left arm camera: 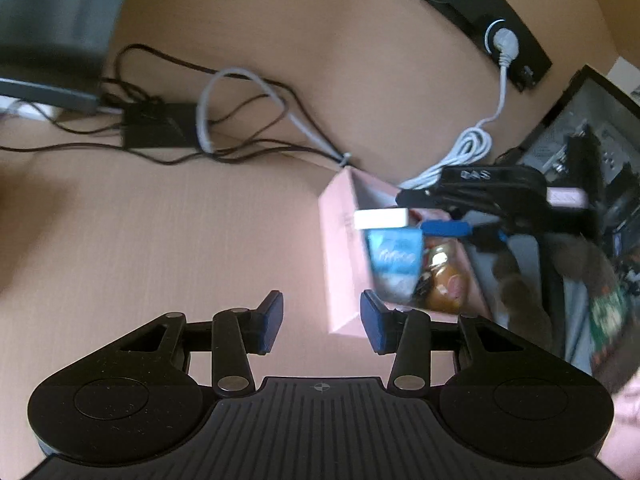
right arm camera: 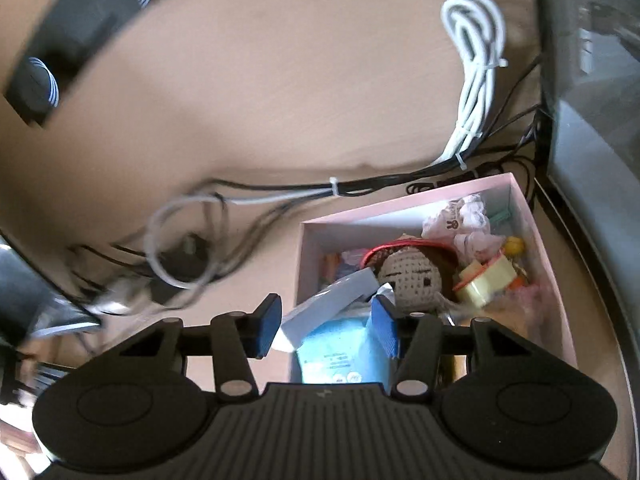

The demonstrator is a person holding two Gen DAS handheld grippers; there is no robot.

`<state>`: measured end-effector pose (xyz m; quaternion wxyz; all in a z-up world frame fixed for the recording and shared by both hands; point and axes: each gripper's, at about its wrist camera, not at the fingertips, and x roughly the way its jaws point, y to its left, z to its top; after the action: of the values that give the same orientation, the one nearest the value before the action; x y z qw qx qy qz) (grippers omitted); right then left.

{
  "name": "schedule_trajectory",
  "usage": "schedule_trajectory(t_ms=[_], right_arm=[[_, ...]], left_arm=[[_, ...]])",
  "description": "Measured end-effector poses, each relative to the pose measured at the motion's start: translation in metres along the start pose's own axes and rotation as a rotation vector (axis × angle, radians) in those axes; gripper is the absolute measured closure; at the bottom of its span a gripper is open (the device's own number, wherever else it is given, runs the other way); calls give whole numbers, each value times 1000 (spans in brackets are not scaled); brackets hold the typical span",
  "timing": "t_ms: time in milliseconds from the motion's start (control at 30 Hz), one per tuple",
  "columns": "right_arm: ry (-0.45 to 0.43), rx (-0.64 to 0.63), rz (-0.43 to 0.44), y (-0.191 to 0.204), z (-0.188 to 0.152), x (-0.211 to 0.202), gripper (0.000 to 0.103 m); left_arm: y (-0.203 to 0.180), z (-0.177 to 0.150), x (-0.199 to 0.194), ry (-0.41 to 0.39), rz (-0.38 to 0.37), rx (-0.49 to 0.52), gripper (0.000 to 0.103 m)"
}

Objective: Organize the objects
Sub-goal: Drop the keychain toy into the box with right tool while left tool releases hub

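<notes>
A pink box (left arm camera: 340, 248) stands on the wooden desk; it also shows in the right wrist view (right arm camera: 556, 280). It holds a blue packet (right arm camera: 340, 356), a white flat box (right arm camera: 340, 292), a crocheted doll head (right arm camera: 416, 276), a yellow toy (right arm camera: 488, 280) and crumpled wrappers (right arm camera: 464, 220). My left gripper (left arm camera: 322, 322) is open and empty, just left of the box's near corner. My right gripper (right arm camera: 326, 328) is open above the box's near left edge, over the blue packet and white box. The right gripper (left arm camera: 448, 224) also shows in the left wrist view, above the box.
Black and white cables (left arm camera: 224, 120) and a black adapter (left arm camera: 156, 126) lie on the desk behind the box. A coiled white cord (right arm camera: 476, 64) runs to a black power strip (left arm camera: 492, 36). A monitor (right arm camera: 592, 100) stands at right.
</notes>
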<state>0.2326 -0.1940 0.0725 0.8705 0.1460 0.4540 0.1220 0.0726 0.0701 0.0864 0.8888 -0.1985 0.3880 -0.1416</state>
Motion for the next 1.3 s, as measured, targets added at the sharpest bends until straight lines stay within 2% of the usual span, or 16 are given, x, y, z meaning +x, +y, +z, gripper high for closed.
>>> schedule_trajectory(t_ms=[133, 200, 267, 433, 600, 733, 867, 967, 1067, 1133, 1167, 1233, 1300], right_arm=[[5, -82, -56, 15, -2, 14, 54], [-3, -123, -75, 17, -5, 12, 62], [-14, -152, -86, 12, -7, 7, 75], [-56, -204, -144, -6, -10, -7, 78], [-96, -254, -269, -28, -13, -16, 78], [-130, -191, -180, -42, -12, -38, 78], [-166, -237, -113, -22, -14, -47, 77], [-173, -306, -113, -1, -18, -38, 77], [-196, -313, -113, 10, -15, -21, 77], [-175, -319, -100, 14, -12, -5, 77], [-150, -350, -113, 16, -13, 6, 77], [-162, -394, -162, 16, -19, 14, 77], [-186, -350, -91, 6, -21, -6, 74]], left_arm=[[19, -2, -10, 10, 35, -32, 57], [26, -2, -14, -2, 50, -53, 57], [31, -2, -16, 3, 44, -69, 57], [27, -1, -14, 19, 34, -58, 57], [18, -4, -10, 34, 24, -38, 57], [14, -8, -7, 48, 14, -32, 57], [11, -12, -2, 66, 16, -28, 57], [6, -11, -1, 66, 11, -14, 57], [-4, -7, 5, 66, 8, 14, 57], [-13, -5, 11, 74, 13, 39, 57], [-18, -3, 14, 71, 14, 53, 57], [-27, 2, 17, 54, 10, 81, 57], [-38, 10, 22, 43, 4, 119, 57]])
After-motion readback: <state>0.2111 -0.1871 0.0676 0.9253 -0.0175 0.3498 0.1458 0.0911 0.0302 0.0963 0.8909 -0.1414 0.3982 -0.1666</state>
